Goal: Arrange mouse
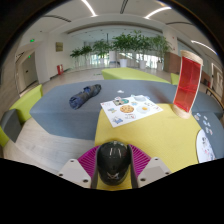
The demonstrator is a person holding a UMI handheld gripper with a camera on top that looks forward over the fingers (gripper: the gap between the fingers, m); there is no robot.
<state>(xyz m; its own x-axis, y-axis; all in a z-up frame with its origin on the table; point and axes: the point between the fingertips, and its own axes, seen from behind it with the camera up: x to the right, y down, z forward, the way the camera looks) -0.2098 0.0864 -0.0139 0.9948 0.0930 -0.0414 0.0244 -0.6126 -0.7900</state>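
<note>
Sitting right up against the camera, a dark mouse [113, 160] is lying between the two fingers [88, 160], whose magenta pads are flanking it on the left and the right. Both pads are appearing to touch its sides, with no gap showing on either flank, so the gripper [113, 166] is pinching the mouse. Only the rounded back of the mouse is showing; whether its underside is resting on anything cannot be told.

Beyond the fingers, a yellow desk [165, 130] is stretching ahead and to the right. Papers [131, 108] with printed pictures are lying flat on it, well ahead of the mouse and slightly to the right. Farther right, a red and white upright sign [187, 82] is standing on the desk. At the far right edge of the desk, a white sheet [205, 145] is lying partly in view.

To the left of the desk, a grey floor [55, 118] is spreading out, and a dark bundled object [84, 96] is lying on it, well apart from the mouse; what it is cannot be told. Yellow-green furniture [25, 103] is curving along the left side. In the distance, green potted plants [125, 46] are lining a bright wall, and strip lights [157, 12] are glowing on the ceiling.
</note>
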